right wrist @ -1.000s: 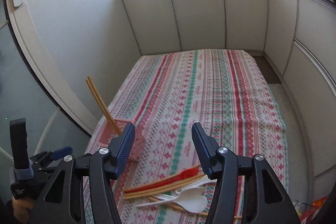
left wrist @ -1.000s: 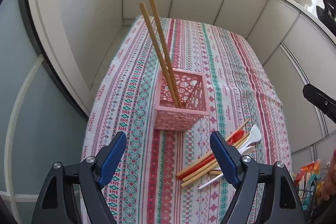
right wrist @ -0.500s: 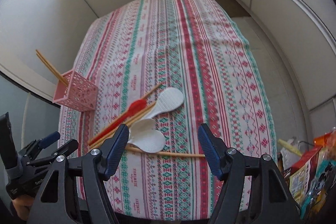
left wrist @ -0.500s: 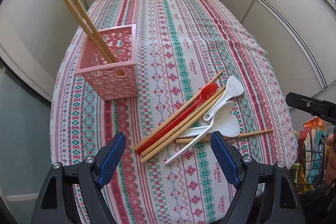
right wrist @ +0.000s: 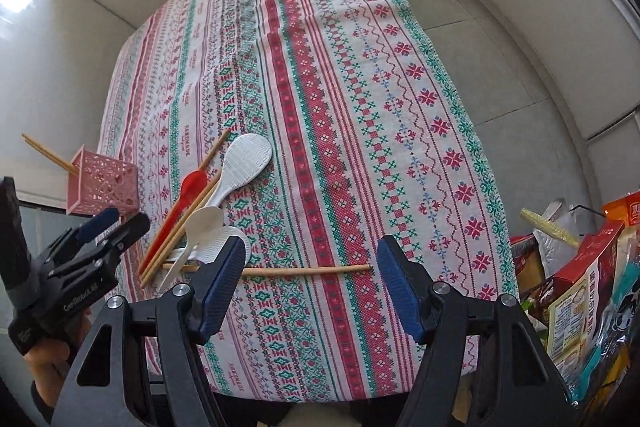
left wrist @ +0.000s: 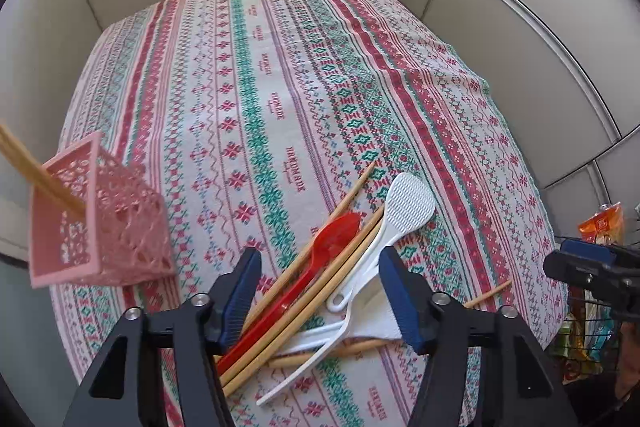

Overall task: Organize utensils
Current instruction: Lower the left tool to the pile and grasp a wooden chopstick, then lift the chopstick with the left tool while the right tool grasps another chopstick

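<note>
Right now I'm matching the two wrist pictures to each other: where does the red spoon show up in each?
Left wrist view: the red spoon lies low in the middle, among the loose utensils, between the fingers of the left gripper.
Right wrist view: the red spoon is at lower left, left of the right gripper.
Shared landmark: the pink basket, left of the spoon in both.

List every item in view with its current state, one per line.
Pink basket: upright on the tablecloth, two chopsticks leaning inside.
Red spoon: flat in the pile, between loose chopsticks.
White rice paddle: flat, handle toward the pile.
Lone chopstick: flat, apart, crosswise.
Left gripper: jaws just closing around the pile, not pressing.
Right gripper: open above the lone chopstick.
</note>
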The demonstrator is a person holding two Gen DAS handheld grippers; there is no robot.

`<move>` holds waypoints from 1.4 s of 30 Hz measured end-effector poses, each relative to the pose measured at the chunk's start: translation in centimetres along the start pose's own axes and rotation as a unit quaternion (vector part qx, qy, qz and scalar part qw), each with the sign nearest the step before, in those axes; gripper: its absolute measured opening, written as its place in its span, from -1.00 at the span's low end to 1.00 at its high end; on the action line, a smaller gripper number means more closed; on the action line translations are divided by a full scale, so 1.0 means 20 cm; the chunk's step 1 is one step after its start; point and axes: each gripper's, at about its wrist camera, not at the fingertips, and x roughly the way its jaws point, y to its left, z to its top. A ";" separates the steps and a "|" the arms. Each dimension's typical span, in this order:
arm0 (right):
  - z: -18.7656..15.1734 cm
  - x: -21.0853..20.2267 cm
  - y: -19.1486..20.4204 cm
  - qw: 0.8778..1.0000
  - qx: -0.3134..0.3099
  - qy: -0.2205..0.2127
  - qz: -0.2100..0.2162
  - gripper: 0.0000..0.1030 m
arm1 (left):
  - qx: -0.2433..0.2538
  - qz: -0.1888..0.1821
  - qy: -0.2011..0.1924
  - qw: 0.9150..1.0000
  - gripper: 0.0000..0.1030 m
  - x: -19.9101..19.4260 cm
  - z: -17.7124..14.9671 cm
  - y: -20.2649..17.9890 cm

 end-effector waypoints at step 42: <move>-0.05 0.30 -0.11 0.993 0.050 0.103 0.012 0.38 | -0.029 0.044 -0.081 0.995 -0.90 -0.22 -0.04 0.10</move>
